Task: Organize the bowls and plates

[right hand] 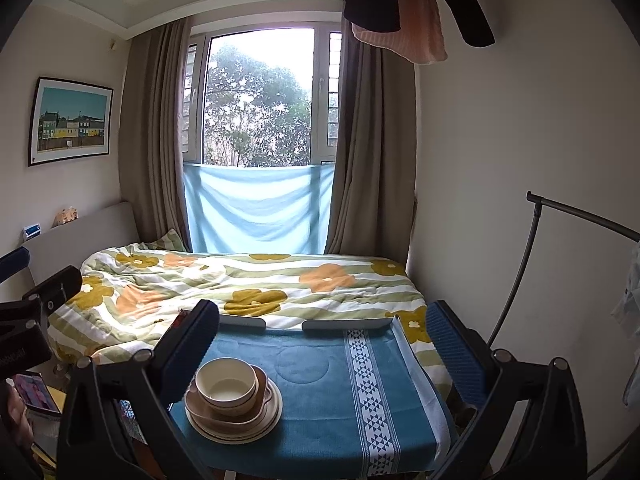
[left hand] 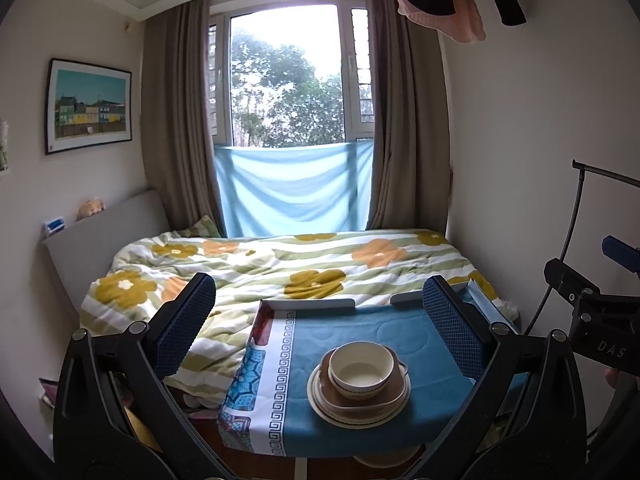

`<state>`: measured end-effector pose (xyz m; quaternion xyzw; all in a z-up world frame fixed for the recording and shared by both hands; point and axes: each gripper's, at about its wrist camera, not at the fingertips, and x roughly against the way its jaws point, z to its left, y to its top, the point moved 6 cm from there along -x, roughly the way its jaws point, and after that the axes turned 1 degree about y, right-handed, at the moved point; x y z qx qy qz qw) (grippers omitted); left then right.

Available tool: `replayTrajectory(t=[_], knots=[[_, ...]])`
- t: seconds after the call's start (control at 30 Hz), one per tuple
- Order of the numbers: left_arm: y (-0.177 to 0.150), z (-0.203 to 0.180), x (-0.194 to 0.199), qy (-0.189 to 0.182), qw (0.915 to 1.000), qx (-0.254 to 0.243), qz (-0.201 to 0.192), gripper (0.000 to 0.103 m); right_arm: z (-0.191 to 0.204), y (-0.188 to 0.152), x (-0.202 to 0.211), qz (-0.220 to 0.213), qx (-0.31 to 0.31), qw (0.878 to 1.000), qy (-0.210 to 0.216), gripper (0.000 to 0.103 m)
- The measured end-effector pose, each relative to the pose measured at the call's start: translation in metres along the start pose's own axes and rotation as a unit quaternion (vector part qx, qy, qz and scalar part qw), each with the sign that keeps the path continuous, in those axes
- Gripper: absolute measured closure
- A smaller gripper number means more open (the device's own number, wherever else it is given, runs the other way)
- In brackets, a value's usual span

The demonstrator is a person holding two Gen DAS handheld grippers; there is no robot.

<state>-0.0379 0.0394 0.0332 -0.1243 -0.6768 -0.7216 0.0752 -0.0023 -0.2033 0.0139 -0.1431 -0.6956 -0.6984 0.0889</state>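
So the whole stack is sitting on the little table at the foot of the bed, on a blue quilted cloth (left hand: 352, 322). From the bottom up: a cream plate (left hand: 320, 402) with a darker ring near its rim, maybe a second plate under the brown dish (hard to tell), then a brown eared dish (left hand: 394, 390) with a small handle poking out on the right, and a cream bowl (left hand: 361, 372) nested on top. The bowl is empty.

Both grippers are held back from the table, over its near edge, touching nothing. The left gripper (left hand: 318, 314) has its jaws wide apart, with the stack showing low in the gap between them. The right gripper (right hand: 322, 342) is spread wide too, and from its camera the stack sits off to the left, just beside the left finger.

Handling-wise, my guess is it's all glazed ceramic: stiff, smooth, fairly heavy for its size, and it'll chip or crack if knocked or dropped. The textured blue pads (left hand: 452, 320) should help on the slick glaze. The bowl looks easiest to take, one finger inside and one outside the rim, lifted straight up so it doesn't drag the brown dish. For that dish I'd go for the ear. The plates lie flat, so only the rim edge offers a pinch.
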Motion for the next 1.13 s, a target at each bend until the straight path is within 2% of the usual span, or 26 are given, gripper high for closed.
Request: replayTrajectory(t=[0.6, 0.77, 0.93, 1.13], knots=[[-0.002, 0.006, -0.001, 0.008, 0.9999, 0.007, 0.005, 0.0, 0.005, 0.001, 0.002, 0.001, 0.005, 1.0, 0.003, 0.001], [-0.003, 0.007, -0.003, 0.021, 0.9998, 0.001, 0.004, 0.0, 0.006, 0.002, 0.002, 0.002, 0.005, 1.0, 0.004, 0.001], [-0.004, 0.009, -0.003, 0.011, 0.9999, 0.01, 0.006, 0.0, 0.006, 0.002, 0.001, 0.002, 0.007, 1.0, 0.003, 0.001], [-0.004, 0.011, -0.006, 0.017, 0.9998, 0.008, 0.002, 0.0, 0.007, 0.001, -0.004, 0.007, 0.007, 1.0, 0.004, 0.001]])
